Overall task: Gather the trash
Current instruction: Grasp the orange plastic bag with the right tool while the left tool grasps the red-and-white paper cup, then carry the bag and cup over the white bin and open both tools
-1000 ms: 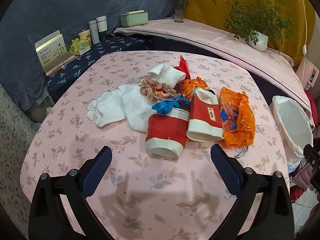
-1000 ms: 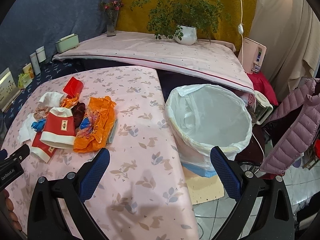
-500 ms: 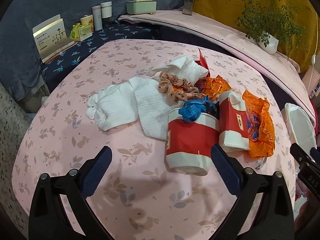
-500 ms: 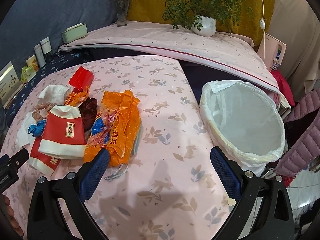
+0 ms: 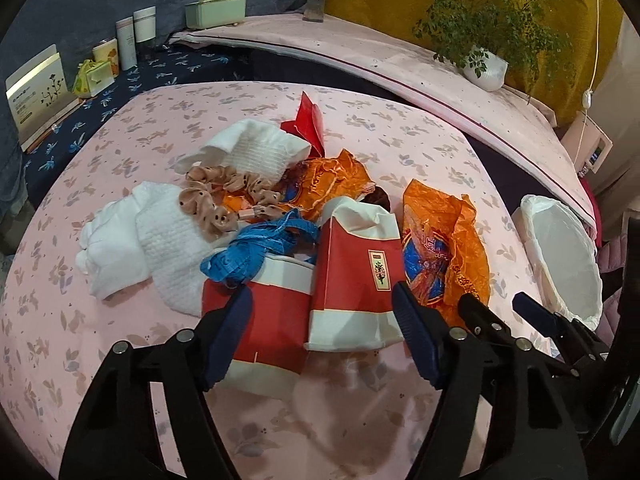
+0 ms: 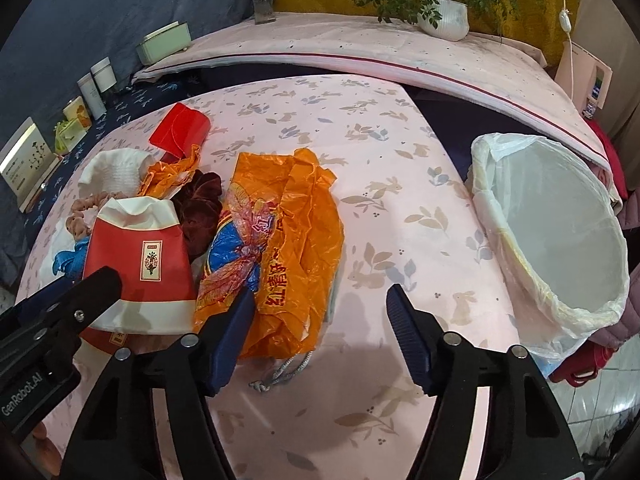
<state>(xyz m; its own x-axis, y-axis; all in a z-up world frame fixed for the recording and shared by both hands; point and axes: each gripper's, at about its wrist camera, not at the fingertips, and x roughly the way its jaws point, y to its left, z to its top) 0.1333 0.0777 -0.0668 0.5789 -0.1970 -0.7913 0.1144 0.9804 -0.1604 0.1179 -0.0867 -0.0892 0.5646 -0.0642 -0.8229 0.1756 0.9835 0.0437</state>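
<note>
Trash heaped on a pink tablecloth (image 5: 120, 360), both grippers spread wide and holding nothing.

Through the left wrist camera, the left gripper (image 5: 322, 334) is seen with its fingers straddling two red-and-white paper bags (image 5: 356, 276); white cloths (image 5: 160, 240), a beige scrunchie (image 5: 224, 200) and blue ribbon (image 5: 256, 248) are shown only fully here, and the right gripper (image 5: 500, 312) is glimpsed at the lower right. Through the right wrist camera, the right gripper (image 6: 318, 314) is seen low over the orange plastic bag (image 6: 288, 240), and the lined bin (image 6: 560, 240) beside the table is shown whole, with a grey cord (image 6: 284, 372) and a dark red scrunchie (image 6: 200, 204).
</note>
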